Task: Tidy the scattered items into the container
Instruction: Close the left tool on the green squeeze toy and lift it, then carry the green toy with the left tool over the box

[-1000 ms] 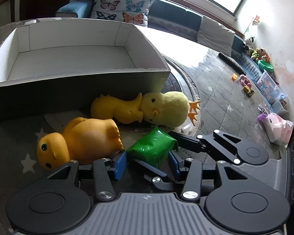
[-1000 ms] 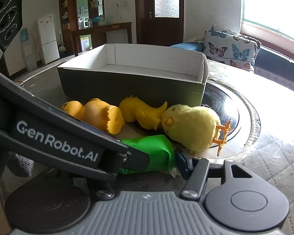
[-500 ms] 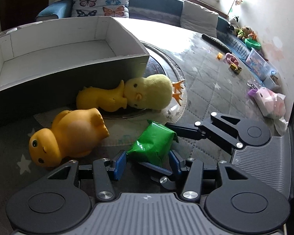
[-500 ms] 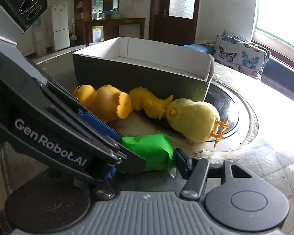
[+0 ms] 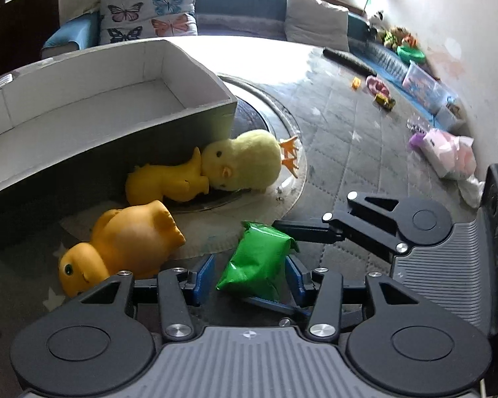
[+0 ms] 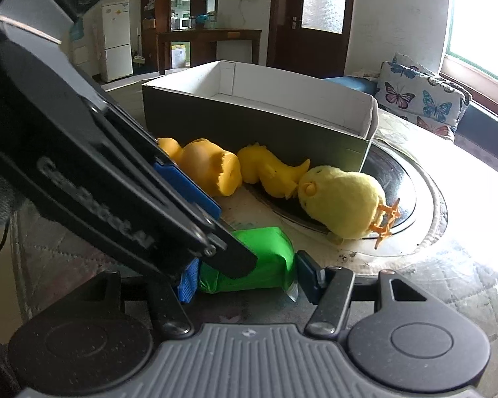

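The green packet (image 5: 259, 262) lies on the quilted table cover (image 5: 342, 139) in front of the empty box (image 5: 169, 112), between the closing jaws of the left gripper (image 5: 249, 273), with the right gripper (image 6: 245, 273) clamped across it. It looks light, soft and slippery, so take it mid-body. 3 yellow toys lie near the box; a sofa (image 5: 242, 6) stands behind.

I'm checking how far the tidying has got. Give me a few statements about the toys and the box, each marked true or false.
1. The box has nothing in it. True.
2. The green packet lies inside the box. False: it is outside, in front of the box, near the orange duck.
3. The plush chick lies against the yellow rubber toy. True.
4. The orange duck stands upright. False: it lies on its side.
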A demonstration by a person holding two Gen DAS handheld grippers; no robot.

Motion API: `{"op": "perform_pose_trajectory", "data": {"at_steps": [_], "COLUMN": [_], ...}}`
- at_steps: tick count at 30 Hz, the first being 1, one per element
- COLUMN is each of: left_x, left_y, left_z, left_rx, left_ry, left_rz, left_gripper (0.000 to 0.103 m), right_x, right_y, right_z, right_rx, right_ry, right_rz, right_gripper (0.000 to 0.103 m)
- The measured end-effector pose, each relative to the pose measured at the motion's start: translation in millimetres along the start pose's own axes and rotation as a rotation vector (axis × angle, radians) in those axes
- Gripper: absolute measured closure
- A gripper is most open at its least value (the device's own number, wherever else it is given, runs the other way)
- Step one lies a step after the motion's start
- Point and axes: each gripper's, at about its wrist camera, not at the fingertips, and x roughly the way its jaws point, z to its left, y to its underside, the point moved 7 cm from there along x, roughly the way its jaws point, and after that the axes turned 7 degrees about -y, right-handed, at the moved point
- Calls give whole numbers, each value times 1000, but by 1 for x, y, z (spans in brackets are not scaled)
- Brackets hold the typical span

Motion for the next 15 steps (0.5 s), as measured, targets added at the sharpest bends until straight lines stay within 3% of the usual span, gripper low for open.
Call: {"op": "perform_pose_trajectory", "data": {"at_steps": [4, 8, 15], "left_x": [6, 6, -12], "left_y": [2, 0, -15], "left_z": [-1, 5, 11], "left_rx": [11, -41, -36], "left_ry": [6, 28, 38], "left_rz": [19, 21, -28], "left_gripper": [54, 56, 59], "right_x": [1, 1, -8], "right_y": [0, -1, -18], "right_z": [1, 0, 1], "right_rx": [0, 9, -11], "right_ry": [-3, 6, 27], "right_rz": [-1, -5, -55], "right_gripper": [42, 42, 42]}}
